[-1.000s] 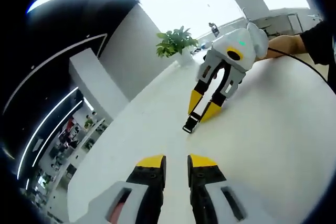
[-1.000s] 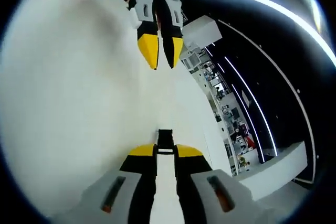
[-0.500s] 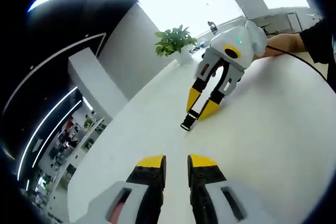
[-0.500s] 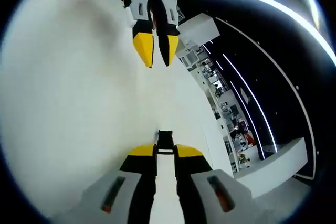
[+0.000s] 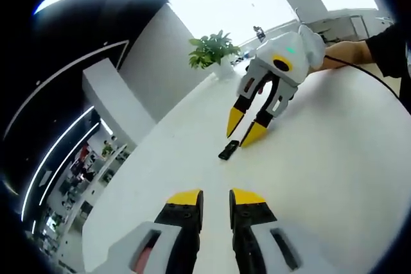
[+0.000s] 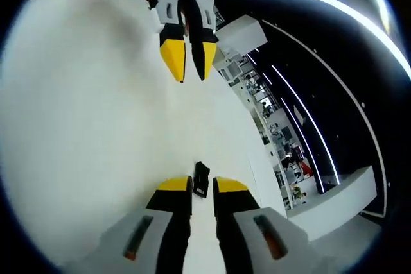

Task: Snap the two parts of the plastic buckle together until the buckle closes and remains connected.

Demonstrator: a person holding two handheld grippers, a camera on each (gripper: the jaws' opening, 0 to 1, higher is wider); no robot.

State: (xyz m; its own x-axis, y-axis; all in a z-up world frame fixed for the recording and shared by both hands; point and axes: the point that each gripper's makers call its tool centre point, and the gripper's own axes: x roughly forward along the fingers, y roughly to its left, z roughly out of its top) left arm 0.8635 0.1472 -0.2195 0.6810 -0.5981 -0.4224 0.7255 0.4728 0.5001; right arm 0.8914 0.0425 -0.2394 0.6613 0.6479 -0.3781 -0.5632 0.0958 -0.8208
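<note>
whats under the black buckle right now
The black buckle lies on the white table, beyond the right gripper tips. Whatever its underside covers is hidden.

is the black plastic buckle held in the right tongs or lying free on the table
Lying free. The black plastic buckle rests on the white table just ahead of the open right tongs, whose yellow tips sit either side without clamping it.

One buckle (image 5: pixel 228 150) lies on one counter (image 5: pixel 334 158), with two tools (image 5: pixel 216 198) (image 5: pixel 246 128) and one plant (image 5: pixel 213 51).
</note>
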